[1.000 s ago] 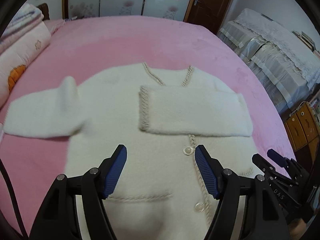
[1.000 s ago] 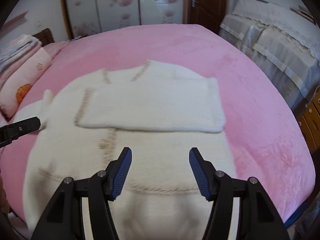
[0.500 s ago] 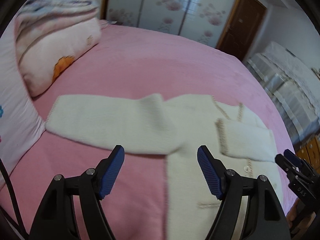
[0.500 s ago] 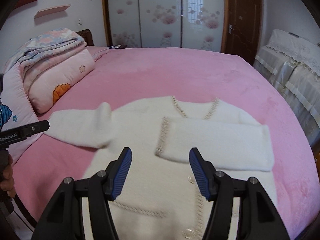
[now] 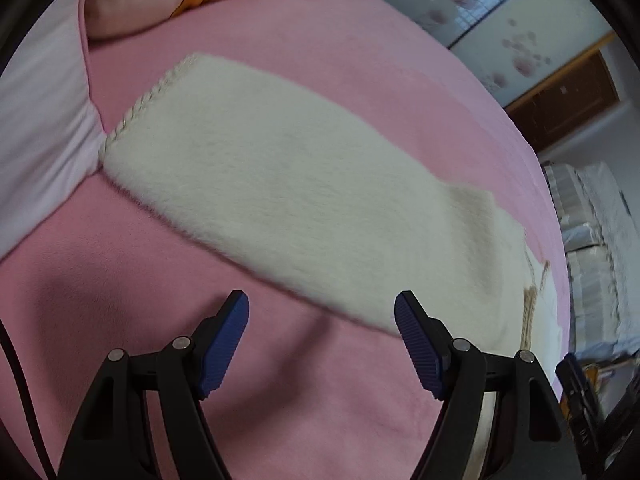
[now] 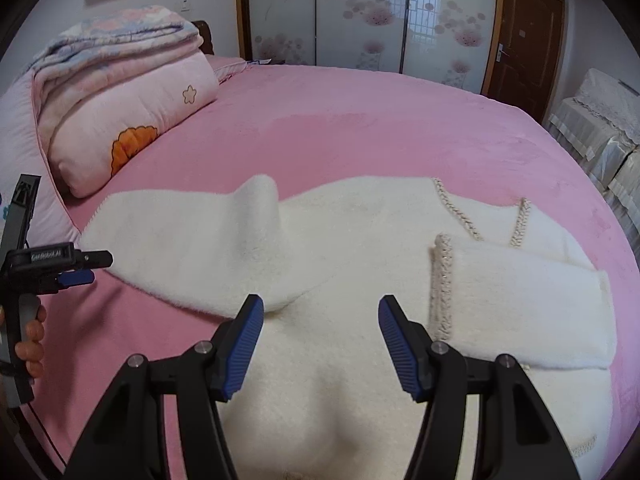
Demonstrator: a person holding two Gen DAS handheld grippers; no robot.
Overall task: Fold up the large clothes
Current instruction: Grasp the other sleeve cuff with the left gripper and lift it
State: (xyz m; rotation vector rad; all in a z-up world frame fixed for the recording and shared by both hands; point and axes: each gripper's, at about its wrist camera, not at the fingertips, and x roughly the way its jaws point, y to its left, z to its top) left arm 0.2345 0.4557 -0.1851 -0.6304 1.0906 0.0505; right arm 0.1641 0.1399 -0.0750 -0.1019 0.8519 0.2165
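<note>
A cream cardigan [image 6: 328,320] lies flat, front up, on the pink bed [image 6: 380,128], its neckline toward the far side. Its right sleeve [image 6: 520,312] is already folded across the chest, so its braided cuff [image 6: 440,280] sits near the middle of the body; that keeps the bulk inside the outline. The left sleeve [image 5: 280,184] is stretched out to the left, with a raised hump where it meets the shoulder, and its cuff ends just beside a white pillow [image 5: 36,128]. That sleeve looks like the next part to fold in. The left hand-held gripper [image 5: 322,332] hovers above the bedcover at the sleeve's near edge, fingers spread and holding nothing, probably lining up to take the sleeve. The right hand-held gripper [image 6: 320,332] hangs over the cardigan's body, also spread and empty, perhaps ready to pin the fabric. Folded quilts [image 6: 120,80] are stacked at the far left, well apart from the cardigan, and wardrobe doors [image 6: 360,20] stand beyond the bed.
</note>
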